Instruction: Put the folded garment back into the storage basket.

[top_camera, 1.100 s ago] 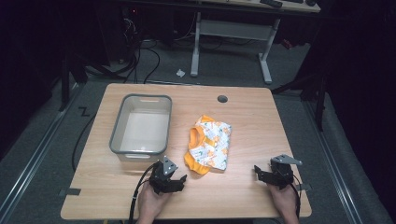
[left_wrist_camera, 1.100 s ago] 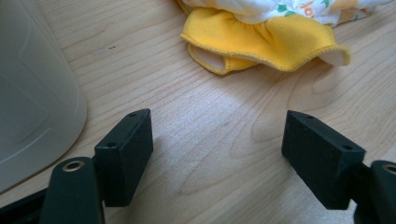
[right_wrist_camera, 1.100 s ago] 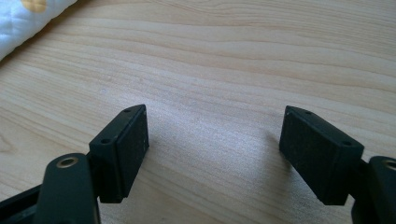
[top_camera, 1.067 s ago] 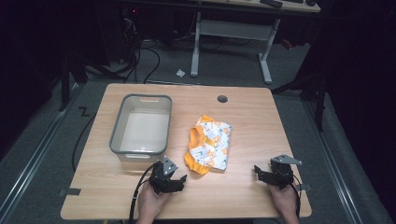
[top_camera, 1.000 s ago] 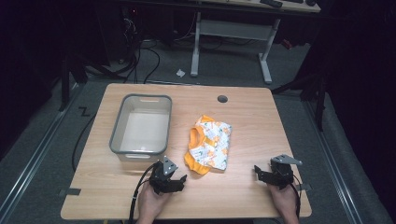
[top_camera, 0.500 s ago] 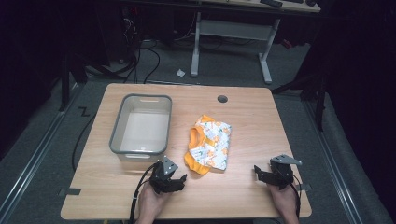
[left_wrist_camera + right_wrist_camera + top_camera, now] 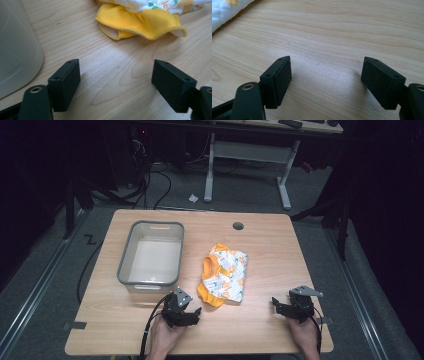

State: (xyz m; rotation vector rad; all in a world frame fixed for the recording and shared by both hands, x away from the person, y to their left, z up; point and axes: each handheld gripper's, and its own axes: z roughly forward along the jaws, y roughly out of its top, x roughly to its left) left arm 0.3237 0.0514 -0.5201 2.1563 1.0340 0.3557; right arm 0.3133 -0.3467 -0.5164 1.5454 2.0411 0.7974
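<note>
A small garment (image 7: 224, 280), white with orange print and an orange lining, lies crumpled in the middle of the wooden table (image 7: 260, 245). My left gripper (image 7: 191, 307) rests on the table just short of its near edge. In the left gripper view the left gripper (image 7: 116, 67) is open, its jaws have just opened slightly, and only bare wood lies between them; the garment's orange hem (image 7: 145, 22) is ahead. My right gripper (image 7: 278, 304) rests at the front right, open over bare wood (image 7: 325, 65), with a corner of the garment (image 7: 227, 10) far off to its left.
A grey plastic bin (image 7: 150, 226) stands empty to the left of the garment, its wall (image 7: 15, 45) close beside the left gripper. A round cable hole (image 7: 238, 226) sits near the table's far edge. Cables and a desk frame (image 7: 285, 175) lie on the floor beyond.
</note>
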